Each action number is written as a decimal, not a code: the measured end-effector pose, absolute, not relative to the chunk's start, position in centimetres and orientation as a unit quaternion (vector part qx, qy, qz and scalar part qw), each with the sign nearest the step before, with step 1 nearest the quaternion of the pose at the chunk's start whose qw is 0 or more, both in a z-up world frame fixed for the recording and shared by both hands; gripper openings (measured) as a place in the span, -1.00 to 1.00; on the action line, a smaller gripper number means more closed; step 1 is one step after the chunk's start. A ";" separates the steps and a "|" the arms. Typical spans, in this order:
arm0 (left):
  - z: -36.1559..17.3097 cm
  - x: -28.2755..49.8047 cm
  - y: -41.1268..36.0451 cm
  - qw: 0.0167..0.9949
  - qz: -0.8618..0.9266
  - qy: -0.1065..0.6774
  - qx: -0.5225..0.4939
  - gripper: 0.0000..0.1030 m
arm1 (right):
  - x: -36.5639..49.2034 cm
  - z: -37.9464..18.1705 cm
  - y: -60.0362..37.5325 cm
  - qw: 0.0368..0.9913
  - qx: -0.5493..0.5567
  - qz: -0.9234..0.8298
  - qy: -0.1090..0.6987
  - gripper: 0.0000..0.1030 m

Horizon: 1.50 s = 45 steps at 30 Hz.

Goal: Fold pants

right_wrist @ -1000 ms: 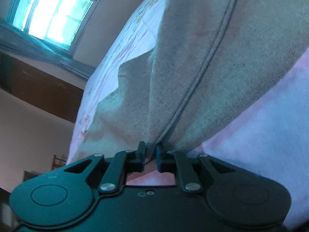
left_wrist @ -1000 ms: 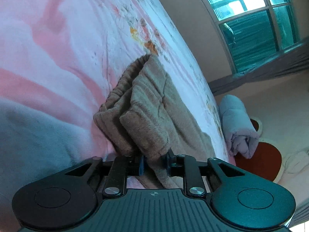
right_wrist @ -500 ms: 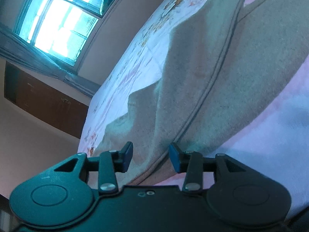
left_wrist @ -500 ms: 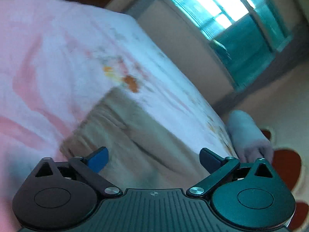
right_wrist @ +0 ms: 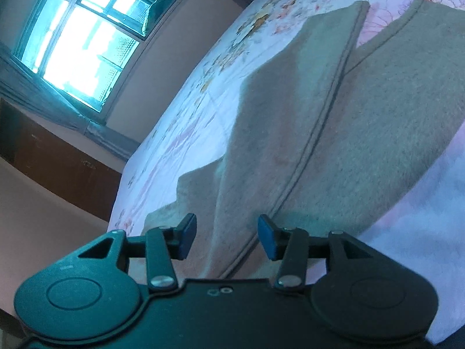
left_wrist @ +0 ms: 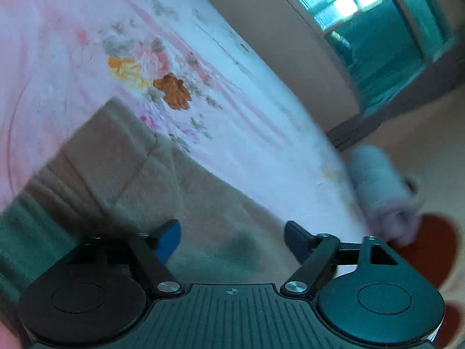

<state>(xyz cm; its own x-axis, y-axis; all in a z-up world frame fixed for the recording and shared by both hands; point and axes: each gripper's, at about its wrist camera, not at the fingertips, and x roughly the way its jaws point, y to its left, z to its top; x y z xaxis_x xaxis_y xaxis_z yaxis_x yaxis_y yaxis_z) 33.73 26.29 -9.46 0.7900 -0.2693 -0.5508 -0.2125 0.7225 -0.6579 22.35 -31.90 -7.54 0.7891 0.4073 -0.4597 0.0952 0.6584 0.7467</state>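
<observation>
Now the pants [right_wrist: 363,133] lie on the bed [left_wrist: 261,133], released: the left tool [left_wrist: 232,240] is closing on nothing, the right tool [right_wrist: 225,237] opening, seam untouched between. Layers are best squared before regrasping.

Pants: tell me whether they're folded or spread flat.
Folded over, lying on the bed: the right wrist view shows one layer of the pants overlapping another, its seamed edge running across.
</observation>
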 end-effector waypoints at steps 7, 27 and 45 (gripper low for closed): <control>-5.7 32.1 24.6 0.910 0.024 0.323 -0.257 0.52 | 22.8 -7.1 -36.3 0.865 0.408 0.049 0.288 -0.21; -7.1 30.5 19.3 0.926 0.087 0.364 -0.040 0.70 | 24.3 -6.9 -45.8 0.867 0.442 -0.005 0.228 -0.21; -7.4 28.8 4.2 0.925 0.111 0.364 0.012 0.95 | 36.4 -11.5 -50.9 0.828 0.488 -0.052 0.272 -0.52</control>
